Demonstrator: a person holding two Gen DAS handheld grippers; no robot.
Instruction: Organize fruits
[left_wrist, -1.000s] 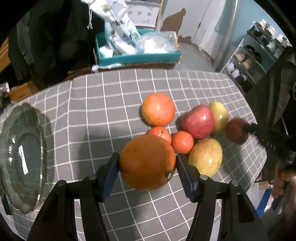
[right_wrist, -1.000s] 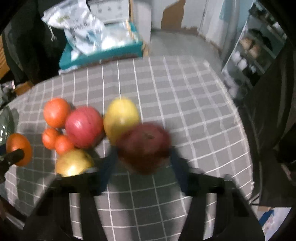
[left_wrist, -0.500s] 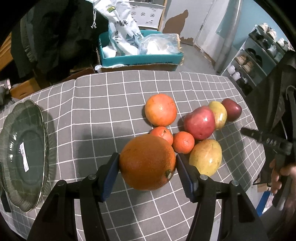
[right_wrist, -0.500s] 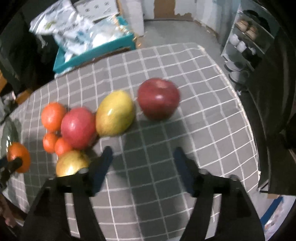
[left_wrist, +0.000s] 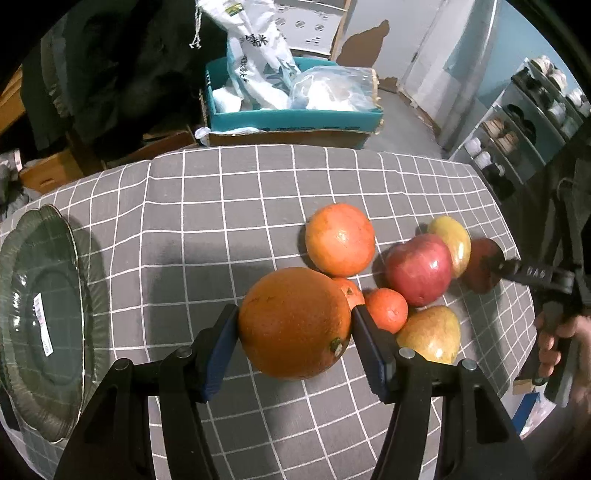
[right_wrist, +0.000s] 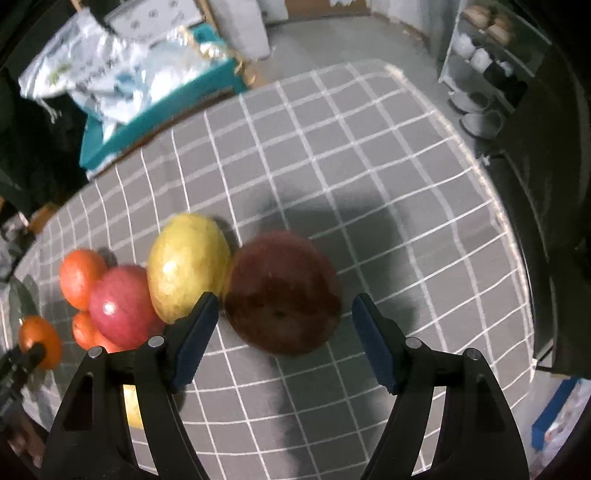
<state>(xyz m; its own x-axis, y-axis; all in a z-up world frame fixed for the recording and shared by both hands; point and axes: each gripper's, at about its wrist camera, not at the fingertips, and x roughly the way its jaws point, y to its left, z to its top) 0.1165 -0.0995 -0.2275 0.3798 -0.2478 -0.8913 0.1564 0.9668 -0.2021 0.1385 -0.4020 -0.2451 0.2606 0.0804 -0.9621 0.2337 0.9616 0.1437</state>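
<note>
The left tongs (left_wrist: 295, 325) are clamped on the large orange (left_wrist: 293, 323), held clear of the table (left_wrist: 221, 206) for transfer. The right tongs (right_wrist: 282, 325) stand apart, straddling the dark red apple (right_wrist: 282, 291) near the table's right edge, beside the yellow mango (right_wrist: 186, 264); pads not yet pressing.
</note>
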